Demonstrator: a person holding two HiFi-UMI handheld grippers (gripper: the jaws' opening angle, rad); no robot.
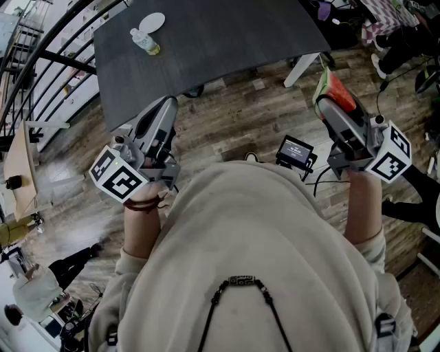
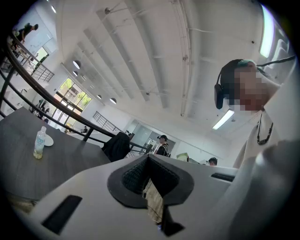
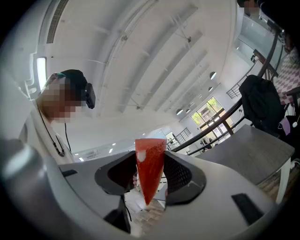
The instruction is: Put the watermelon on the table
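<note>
A red watermelon wedge [image 3: 150, 168] with a green rind [image 1: 322, 85] sits between the jaws of my right gripper [image 1: 335, 96], which is shut on it, held over the wooden floor to the right of the dark grey table [image 1: 206, 48]. In the right gripper view the wedge stands point down between the black pads. My left gripper [image 1: 157, 120] hangs just off the table's near edge; in the left gripper view its pads [image 2: 136, 176] meet with nothing between them.
On the table's far left stand a small plastic bottle [image 1: 146, 42] and a white plate [image 1: 152, 21]. A black railing [image 1: 41, 55] runs along the left. A small screen device [image 1: 295, 150] with cables lies on the floor near my feet. A chair with a black jacket [image 2: 117, 145] stands beyond the table.
</note>
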